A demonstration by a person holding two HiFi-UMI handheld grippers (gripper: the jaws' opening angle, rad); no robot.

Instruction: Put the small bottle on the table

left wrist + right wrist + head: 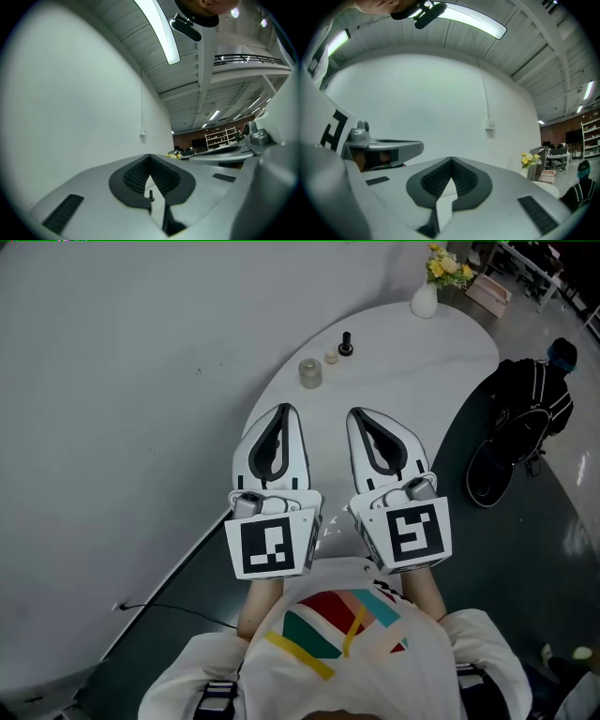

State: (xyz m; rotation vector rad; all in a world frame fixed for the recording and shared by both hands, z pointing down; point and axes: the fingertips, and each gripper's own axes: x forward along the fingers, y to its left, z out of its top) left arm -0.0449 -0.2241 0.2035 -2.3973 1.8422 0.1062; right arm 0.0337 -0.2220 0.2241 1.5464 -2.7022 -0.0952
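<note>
Along the left edge of the surface (412, 371), standing in a row: jar (310, 372) nearest, small object (331, 358) just behind, small bottle (346, 344) behind that. At the far end, vase (425, 300). Over the near end, left gripper (284, 411) beside right gripper (359, 414). On the floor (525, 549) to the right, backpack (520, 423).

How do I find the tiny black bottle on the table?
Find the white table, then its edge by the wall. Three little things stand there in a row, before the vase of yellow flowers. The black bottle is the end one nearest the vase: dark and slim, while its neighbours are a pale stub and a clear jar.
</note>
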